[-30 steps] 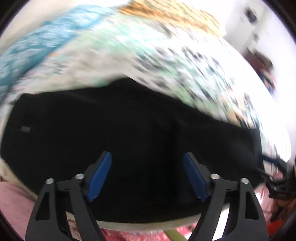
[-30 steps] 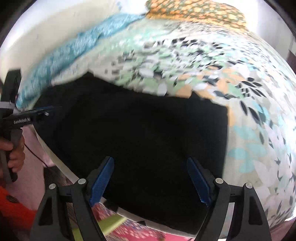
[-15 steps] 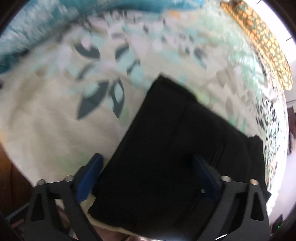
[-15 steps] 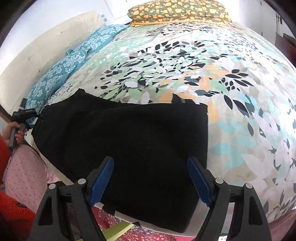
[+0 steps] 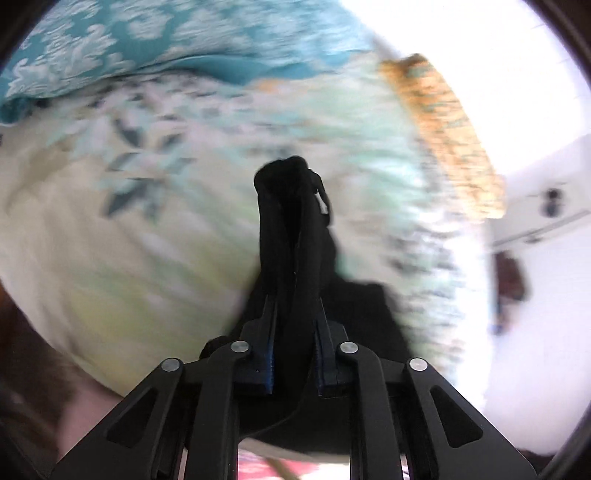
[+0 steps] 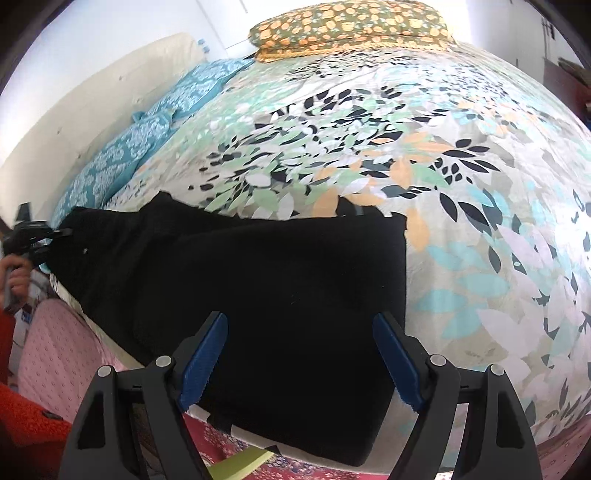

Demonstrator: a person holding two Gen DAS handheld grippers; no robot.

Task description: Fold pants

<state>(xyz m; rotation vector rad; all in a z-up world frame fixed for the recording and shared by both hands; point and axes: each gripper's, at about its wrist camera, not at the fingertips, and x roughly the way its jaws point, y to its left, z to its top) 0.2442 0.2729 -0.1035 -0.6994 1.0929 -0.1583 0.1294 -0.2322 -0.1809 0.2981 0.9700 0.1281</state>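
The black pants point(image 6: 280, 280) lie spread on the floral bedspread near the bed's front edge. My right gripper point(image 6: 301, 354) is open and empty, just above their right end. My left gripper point(image 5: 293, 321) is shut on the pants' left end; a bunched black fold point(image 5: 291, 229) sticks up between its blue pads and lifts off the bed. In the right wrist view the left gripper point(image 6: 33, 240) shows at the far left, at the pants' left corner.
The floral bedspread point(image 6: 424, 155) covers the bed. Teal patterned pillows point(image 6: 147, 136) lie along the white headboard at left. An orange-patterned pillow point(image 6: 351, 29) lies at the far side. A pink quilted surface point(image 6: 55, 350) is at the lower left.
My left gripper has shut on the pants' left end and lifted a fold. The right gripper has stayed open over the right end.
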